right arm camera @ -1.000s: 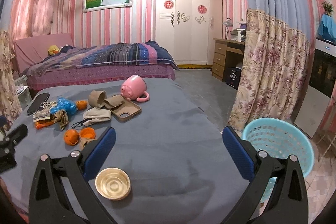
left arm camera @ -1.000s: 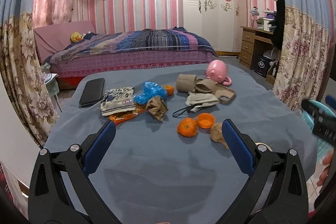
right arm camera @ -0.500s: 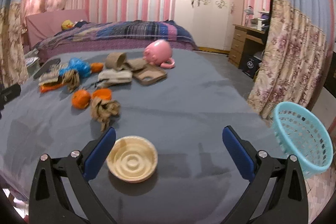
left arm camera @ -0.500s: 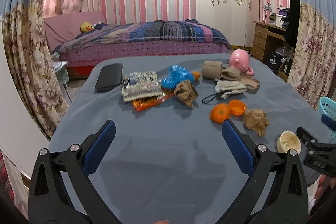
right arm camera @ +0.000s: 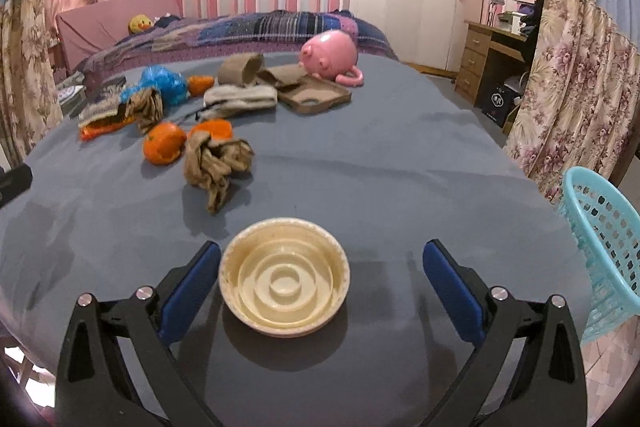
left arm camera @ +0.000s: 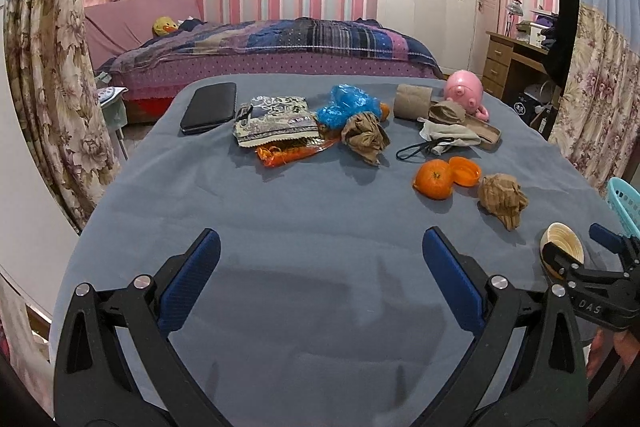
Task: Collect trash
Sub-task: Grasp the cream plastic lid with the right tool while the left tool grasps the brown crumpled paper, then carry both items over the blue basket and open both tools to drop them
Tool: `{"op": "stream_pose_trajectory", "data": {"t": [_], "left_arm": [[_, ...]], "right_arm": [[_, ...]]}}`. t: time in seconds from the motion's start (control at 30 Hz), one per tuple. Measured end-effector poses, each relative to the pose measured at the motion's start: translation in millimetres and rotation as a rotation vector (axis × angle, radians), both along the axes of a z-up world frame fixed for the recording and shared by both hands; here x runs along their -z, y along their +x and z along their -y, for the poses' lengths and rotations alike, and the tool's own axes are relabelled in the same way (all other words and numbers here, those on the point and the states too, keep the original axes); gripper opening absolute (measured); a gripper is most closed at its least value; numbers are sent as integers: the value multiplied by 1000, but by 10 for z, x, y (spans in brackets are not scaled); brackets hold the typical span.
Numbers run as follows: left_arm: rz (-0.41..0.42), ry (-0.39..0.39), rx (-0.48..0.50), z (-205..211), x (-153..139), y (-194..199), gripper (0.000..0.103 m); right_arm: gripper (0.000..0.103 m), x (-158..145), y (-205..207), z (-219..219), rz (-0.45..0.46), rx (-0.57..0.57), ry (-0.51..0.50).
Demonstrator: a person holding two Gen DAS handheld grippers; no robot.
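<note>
Two grippers over one grey-blue table (right arm camera: 400,155) — largest thing in sight, strewn with clutter toward the far left. Off the right edge, lower down, a turquoise basket (right arm camera: 600,239), presumably where the trash goes.

Right gripper (right arm camera: 320,279) spread wide, low over the near edge, straddling a shallow cream lid (right arm camera: 285,277). Left finger just beside the rim, perhaps touching; right finger well apart from it. Left gripper (left arm camera: 320,277) also spread wide, holding nothing, above bare cloth at the near side.

Step in hand, by the look of it: pinching the cream lid. Best done by shifting a little left to centre the lid between the fingers, dropping until the tips meet the cloth, then closing slowly across the rim — a light, low-walled piece, likely to skate or flip if struck on one side first. Afterwards, lifting clear and carrying right to the basket.

Farther off: crumpled brown paper (right arm camera: 216,163), then an orange (right arm camera: 164,143).
</note>
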State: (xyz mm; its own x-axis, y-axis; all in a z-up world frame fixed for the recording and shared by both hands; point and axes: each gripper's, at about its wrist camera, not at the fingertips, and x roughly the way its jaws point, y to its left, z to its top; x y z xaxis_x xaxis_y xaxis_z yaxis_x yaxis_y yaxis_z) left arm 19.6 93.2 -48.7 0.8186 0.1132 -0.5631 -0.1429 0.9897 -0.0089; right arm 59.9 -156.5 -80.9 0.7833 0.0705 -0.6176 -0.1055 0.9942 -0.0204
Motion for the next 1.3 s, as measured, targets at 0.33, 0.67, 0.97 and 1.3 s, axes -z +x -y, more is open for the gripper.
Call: {"op": "stream_pose_trajectory", "data": {"t": [0.33,0.67,0.97,1.3], "left_arm": [[1,-18,31,203,-37,82,98],[-47,-42,158,964,-7,514,98],[-137,-115,203,1326,194,989,92],[-173,-106,232,1431,320,1068,46]], "right_arm": [[61,-103,55,98,11,-35,26],[61,-435,371,900,74,133,18],[61,-514,450,1032,96,136,12],[61,-530,418,1081,109,147,18]]}}
